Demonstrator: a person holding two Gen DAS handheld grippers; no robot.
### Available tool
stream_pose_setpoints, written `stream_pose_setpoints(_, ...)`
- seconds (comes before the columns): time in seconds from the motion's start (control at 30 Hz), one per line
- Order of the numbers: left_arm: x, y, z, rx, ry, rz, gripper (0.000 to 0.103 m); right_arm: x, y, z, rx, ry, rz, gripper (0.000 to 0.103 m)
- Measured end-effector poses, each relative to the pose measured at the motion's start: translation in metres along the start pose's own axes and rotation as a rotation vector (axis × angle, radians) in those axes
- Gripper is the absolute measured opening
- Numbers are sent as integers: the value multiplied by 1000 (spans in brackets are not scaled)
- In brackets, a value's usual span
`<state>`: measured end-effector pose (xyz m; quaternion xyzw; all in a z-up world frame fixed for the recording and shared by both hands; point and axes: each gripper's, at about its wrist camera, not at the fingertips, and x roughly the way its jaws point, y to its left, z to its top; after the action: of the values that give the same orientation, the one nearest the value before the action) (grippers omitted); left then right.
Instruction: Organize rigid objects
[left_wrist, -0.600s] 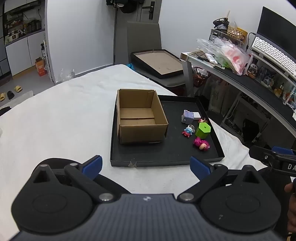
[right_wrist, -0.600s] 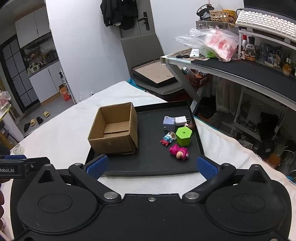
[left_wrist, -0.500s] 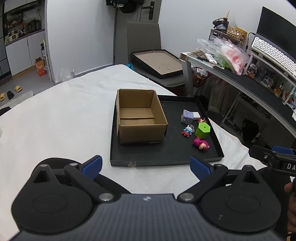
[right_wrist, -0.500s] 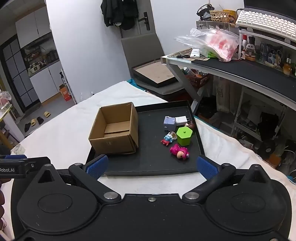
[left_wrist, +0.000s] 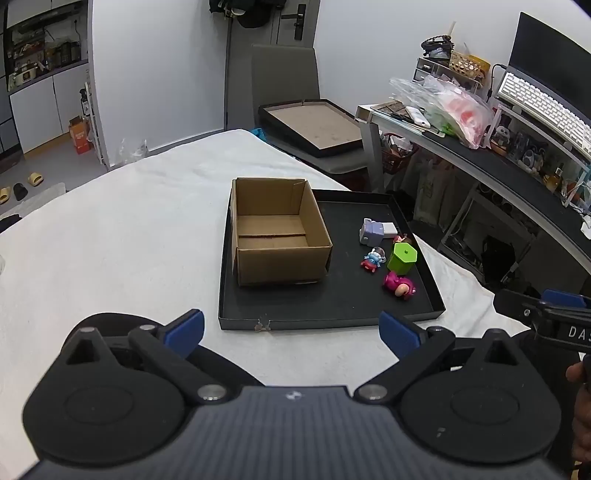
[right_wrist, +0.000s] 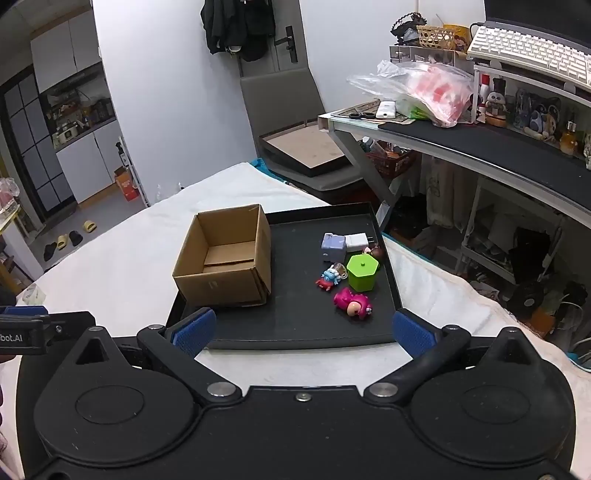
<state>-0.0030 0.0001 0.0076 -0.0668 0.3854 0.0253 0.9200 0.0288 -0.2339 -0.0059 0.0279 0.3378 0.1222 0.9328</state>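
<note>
Green hexagonal lidded box (right_wrist: 362, 272) upright among small toys (right_wrist: 352, 302)

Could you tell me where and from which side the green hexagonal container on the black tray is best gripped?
Probably from above, pinching two opposite flat sides of the green hexagonal container: it stands upright, and the right gripper, open, sits nearest.

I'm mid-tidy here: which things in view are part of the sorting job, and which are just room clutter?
Part of the job:
- cardboard box, open and empty
- black tray
- green container
- pink figure
- small blue figure
- lilac block
- white charger

Just lying about:
- plastic bag
- keyboard
- slippers
</note>
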Motion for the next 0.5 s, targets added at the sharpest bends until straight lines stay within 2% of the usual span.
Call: stream_pose_setpoints(0.5, 0, -6, -4, 14, 1, 6, 100, -1, 3, -1, -3, -5, 3, 103)
